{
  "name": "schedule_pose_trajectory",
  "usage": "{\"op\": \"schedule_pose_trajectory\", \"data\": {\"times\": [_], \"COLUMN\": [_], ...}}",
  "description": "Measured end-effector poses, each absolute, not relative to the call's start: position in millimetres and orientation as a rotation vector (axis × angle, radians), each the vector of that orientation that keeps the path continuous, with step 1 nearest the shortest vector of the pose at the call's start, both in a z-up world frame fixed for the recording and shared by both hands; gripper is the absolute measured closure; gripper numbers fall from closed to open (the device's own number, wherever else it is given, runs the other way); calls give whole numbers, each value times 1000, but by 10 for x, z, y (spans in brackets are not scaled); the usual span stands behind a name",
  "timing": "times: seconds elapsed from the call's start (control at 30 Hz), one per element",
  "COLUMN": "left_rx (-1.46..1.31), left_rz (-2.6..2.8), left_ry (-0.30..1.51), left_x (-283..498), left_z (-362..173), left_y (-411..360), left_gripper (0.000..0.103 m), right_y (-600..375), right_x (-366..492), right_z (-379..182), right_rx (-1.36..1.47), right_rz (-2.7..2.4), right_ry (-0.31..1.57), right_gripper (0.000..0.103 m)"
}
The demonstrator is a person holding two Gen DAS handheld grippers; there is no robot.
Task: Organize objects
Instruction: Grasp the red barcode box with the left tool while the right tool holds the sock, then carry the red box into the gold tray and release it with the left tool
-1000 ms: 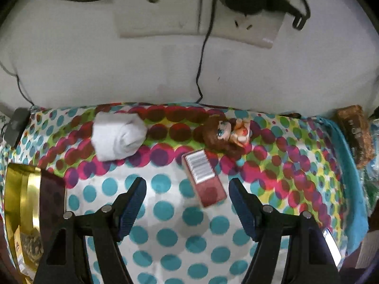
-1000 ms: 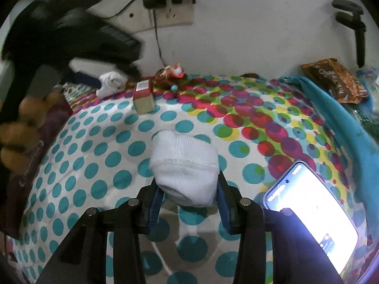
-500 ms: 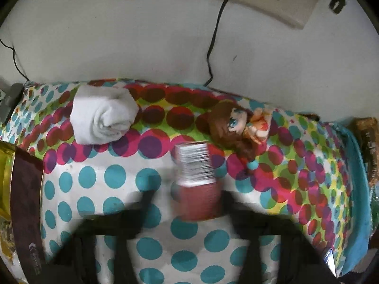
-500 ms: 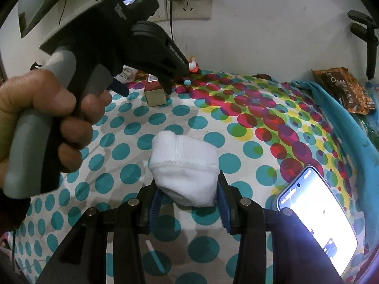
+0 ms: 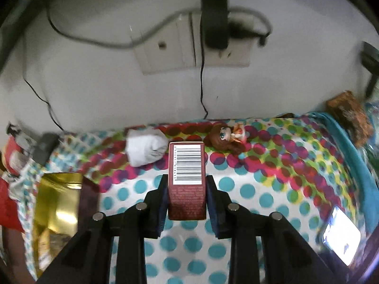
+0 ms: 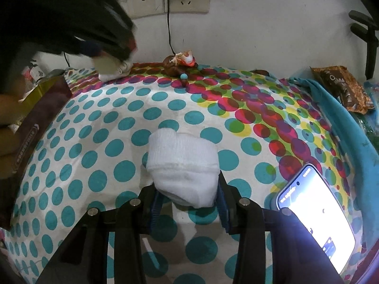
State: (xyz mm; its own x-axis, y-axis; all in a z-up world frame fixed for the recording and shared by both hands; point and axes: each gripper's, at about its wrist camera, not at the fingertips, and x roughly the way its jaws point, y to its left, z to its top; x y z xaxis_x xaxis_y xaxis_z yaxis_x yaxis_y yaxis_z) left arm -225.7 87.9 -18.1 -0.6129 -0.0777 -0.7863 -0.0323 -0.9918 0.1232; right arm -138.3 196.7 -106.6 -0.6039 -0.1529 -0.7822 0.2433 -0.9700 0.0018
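carrying step: left gripper [image 5: 187,189] clamped tight on box [image 5: 186,179], right gripper [image 6: 187,196] pinching sock [image 6: 182,163]. next prob needs a drop spot for each, w/ clean release.

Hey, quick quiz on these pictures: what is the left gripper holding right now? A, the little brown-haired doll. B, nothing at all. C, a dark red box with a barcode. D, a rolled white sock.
C: the left gripper has its fingers pressed against both sides of the dark red box, barcode face up, while the doll lies on the dotted cloth near the wall.
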Motion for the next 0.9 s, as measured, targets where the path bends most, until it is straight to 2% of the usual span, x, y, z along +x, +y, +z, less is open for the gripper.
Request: {"op": "schedule_pose_trajectory", "data": {"times": [0.17,0.4,0.63,0.9], "left_rx": [1255,1175,1091,1044], "left_rz": [-2860,-2883,-2859,-2804], "left_ry": [-314,-335,-310,-169], "left_x": [-1748,-1094,-511,71], "left_z": [160,480,656,822], "left_y": [877,642,221,-598], "left_gripper": [74,74,73,73], "right_y": [1926,1905,1899,1902], "right_x": [-1387,-1378,-1380,-1380], "right_z": [-1055,-1057,-1062,-1064], "right_rx": [1269,1270,1271,1271], "right_rz": [-2635,-2635,-2638,-2639], "right_ry": [175,181,191,196], "right_gripper": [66,66,66,66]}}
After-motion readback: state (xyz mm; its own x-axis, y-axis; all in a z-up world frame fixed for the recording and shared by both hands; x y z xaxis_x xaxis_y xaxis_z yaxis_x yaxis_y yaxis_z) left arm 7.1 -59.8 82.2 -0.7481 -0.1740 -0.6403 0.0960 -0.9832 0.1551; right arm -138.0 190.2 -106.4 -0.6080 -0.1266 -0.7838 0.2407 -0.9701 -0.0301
